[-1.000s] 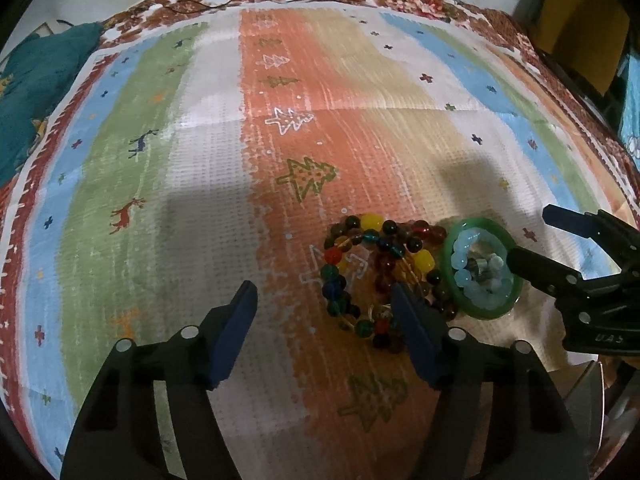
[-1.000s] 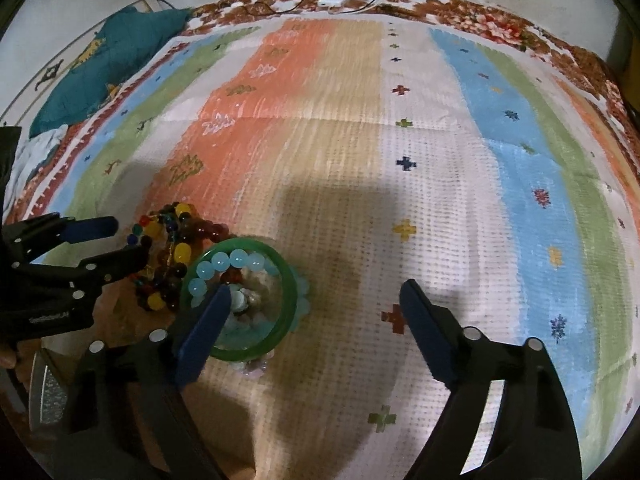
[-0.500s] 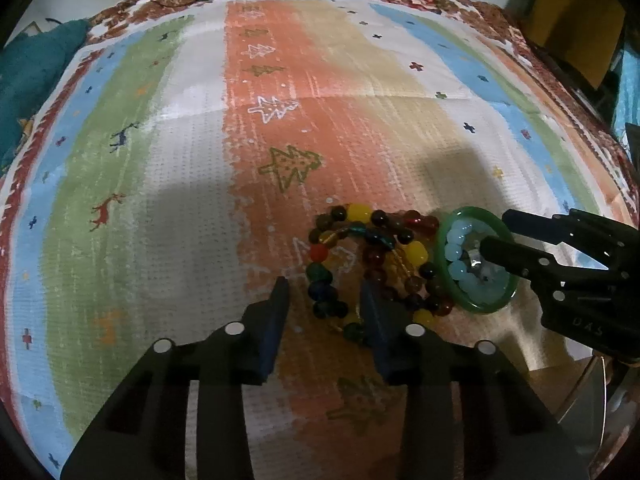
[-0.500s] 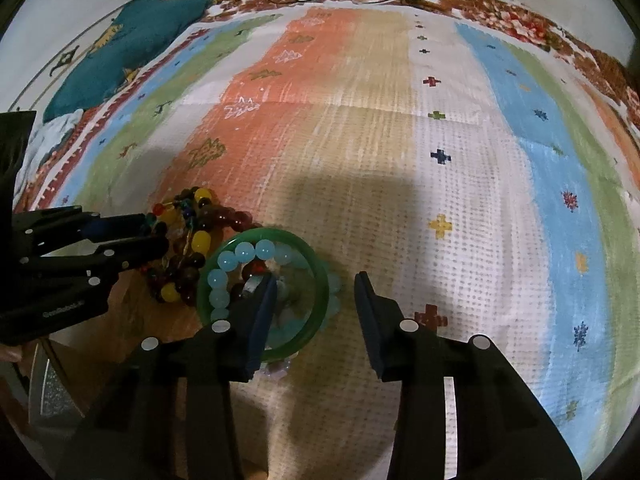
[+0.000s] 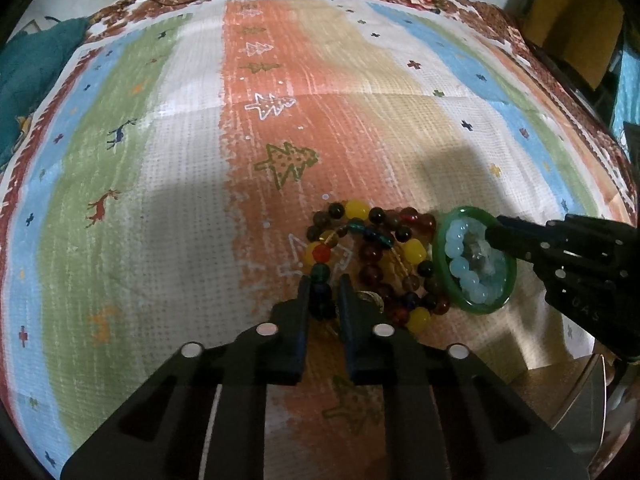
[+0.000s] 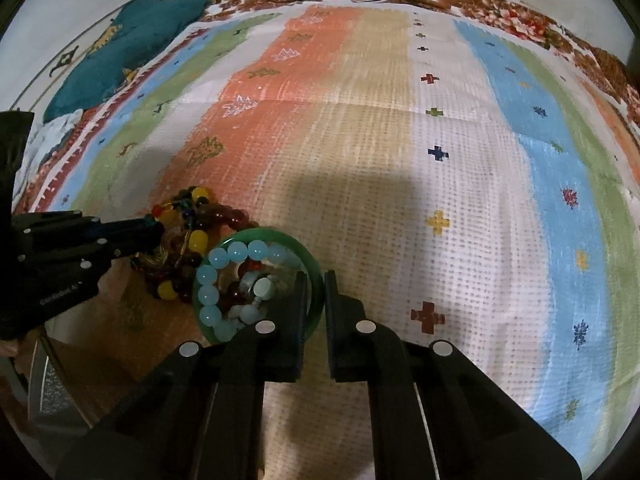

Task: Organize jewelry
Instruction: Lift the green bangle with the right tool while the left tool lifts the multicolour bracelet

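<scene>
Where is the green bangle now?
In the right wrist view, the green bangle lies lower left on the striped cloth, beside the multicoloured beads, pinched by the right gripper.

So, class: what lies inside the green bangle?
Inside the green bangle sit a pale blue bead bracelet and a few dark red beads. The right gripper, shut on the rim, covers its near side.

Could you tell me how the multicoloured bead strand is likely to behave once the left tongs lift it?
The multicoloured bead strand lies in loose overlapping loops, so it will probably hang limp and swing. The left tongs pinch only a few dark beads, and round glossy beads may slip. One loop touches the green bangle, so it might drag it.
</scene>
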### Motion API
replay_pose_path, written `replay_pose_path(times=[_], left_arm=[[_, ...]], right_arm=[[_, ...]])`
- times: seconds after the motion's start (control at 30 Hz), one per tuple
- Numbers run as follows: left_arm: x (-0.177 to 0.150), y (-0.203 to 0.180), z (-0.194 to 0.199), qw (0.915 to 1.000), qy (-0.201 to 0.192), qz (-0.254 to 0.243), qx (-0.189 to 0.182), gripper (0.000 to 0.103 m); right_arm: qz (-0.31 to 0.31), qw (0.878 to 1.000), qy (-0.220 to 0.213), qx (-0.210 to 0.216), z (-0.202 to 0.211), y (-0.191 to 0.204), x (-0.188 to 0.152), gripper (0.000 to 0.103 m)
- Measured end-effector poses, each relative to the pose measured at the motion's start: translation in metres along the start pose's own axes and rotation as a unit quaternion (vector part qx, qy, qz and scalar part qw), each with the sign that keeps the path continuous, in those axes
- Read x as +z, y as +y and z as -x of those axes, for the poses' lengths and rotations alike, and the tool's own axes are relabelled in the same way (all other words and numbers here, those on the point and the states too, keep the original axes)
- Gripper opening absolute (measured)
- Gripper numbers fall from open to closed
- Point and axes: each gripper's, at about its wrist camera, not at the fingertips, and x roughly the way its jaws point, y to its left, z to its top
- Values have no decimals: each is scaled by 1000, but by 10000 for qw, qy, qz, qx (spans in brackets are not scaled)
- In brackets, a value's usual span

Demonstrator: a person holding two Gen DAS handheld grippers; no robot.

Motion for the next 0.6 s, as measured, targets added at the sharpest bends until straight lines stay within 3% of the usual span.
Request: replay_pose_path(times=[0.6], left_arm=[[7, -12, 34, 9989, -430, -70, -145, 10]], right_arm=[[-5, 9996, -284, 49, 23, 1, 2, 9]])
